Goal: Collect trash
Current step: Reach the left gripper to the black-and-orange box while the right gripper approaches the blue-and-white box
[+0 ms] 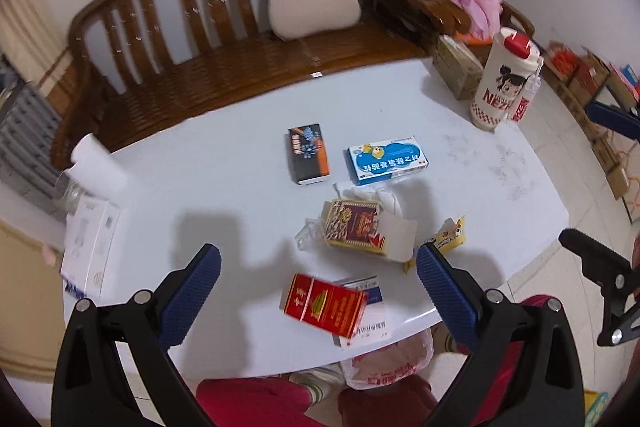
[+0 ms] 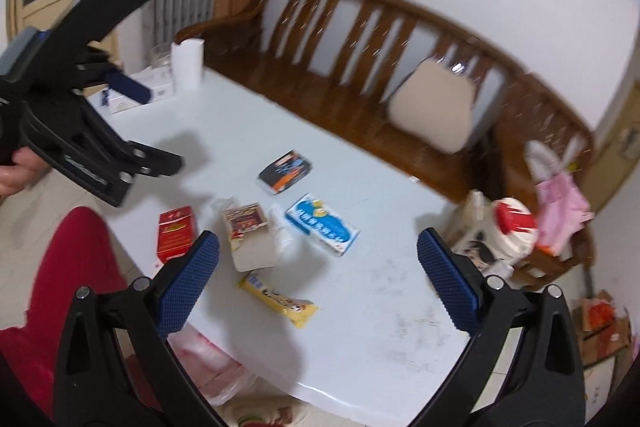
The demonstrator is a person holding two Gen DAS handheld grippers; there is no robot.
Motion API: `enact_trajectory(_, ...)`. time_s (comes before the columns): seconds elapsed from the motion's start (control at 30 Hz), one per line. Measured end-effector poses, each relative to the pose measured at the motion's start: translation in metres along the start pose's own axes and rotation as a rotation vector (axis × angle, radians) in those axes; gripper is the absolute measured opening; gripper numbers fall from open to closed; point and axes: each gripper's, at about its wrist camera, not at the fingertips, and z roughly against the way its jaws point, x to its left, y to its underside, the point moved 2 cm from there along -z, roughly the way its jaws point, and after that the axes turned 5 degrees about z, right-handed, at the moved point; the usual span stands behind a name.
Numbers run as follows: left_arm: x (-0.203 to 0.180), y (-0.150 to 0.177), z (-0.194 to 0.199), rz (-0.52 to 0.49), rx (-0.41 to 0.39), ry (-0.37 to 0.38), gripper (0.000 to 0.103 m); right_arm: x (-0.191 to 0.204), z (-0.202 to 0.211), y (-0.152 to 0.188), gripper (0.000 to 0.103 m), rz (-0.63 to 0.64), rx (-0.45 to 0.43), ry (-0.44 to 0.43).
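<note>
Five small cardboard boxes lay on the bench [image 1: 224, 187]: one black-and-orange box [image 1: 307, 154], one blue-and-white box [image 1: 386, 159], one yellow-and-maroon box [image 1: 362, 233] with its flap open, one red box [image 1: 325, 305], and one white box [image 1: 365, 311] partly under the red one. One yellow snack wrapper [image 2: 279, 299] lay there too, along with one crumpled piece of clear plastic [image 1: 308, 237]. At the far corner stood one tall white cup [image 1: 505, 81] with a red lid. At the opposite end stood one white roll [image 1: 98, 163] and one flat white carton [image 1: 90, 247]. Two tools were in view, one left tool [image 1: 318, 287] and one right tool [image 2: 318, 273], each with two blue pads. One pink plastic bag [image 1: 390, 363] hung below the bench edge.
</note>
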Motion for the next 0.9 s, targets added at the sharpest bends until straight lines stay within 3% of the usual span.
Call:
enact_trajectory(0.07,-0.001,-0.014,-0.014,0.001,0.056,0.011,0.096,-0.005,-0.012,-0.009,0.097,0.033,0.029,-0.036)
enact_trajectory(0.37,-0.002,-0.062,-0.07,-0.028,0.153,-0.028,0.096,-0.015,-0.066,-0.033,0.097,0.243,0.14,-0.133)
enact_trajectory(0.63,0.01,-0.092,-0.133,0.01,0.264,-0.014,0.096,-0.043,-0.116,-0.036,0.097,0.271,0.209,-0.252)
enact_trajectory(0.9,0.019,-0.106,-0.194,0.044,0.347,-0.006,0.096,-0.04,-0.174,-0.026,0.097,0.316,0.299,-0.339)
